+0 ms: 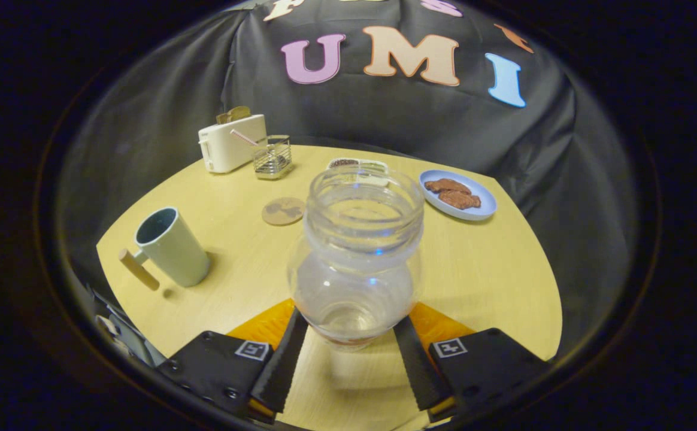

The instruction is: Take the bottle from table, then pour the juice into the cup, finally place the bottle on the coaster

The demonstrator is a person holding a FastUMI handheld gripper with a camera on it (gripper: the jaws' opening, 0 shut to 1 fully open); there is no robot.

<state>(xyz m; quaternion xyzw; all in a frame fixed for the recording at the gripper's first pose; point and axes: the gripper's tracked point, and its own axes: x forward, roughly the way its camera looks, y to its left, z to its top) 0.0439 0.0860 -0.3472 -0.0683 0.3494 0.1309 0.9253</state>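
A clear, wide-mouthed bottle [357, 263] stands upright between my two fingers, its cap off. It looks almost empty, with a thin reddish trace at its base. My gripper [351, 323] is shut on the bottle, one black ribbed finger [282, 359] pressing each side of its lower body. A shadow lies on the table just under it. The pale green cup [172, 245], with a wooden handle, stands to the left of the bottle, mouth tilted toward me. The round cork coaster [283, 211] lies flat beyond the bottle, a little to its left.
The round yellow table [492, 269] carries a blue plate of cookies [457, 194] beyond the bottle to the right. At the far left stand a white toaster [232, 142] and a small wire basket [272, 158]. A small dish [357, 163] peeks out behind the bottle's rim.
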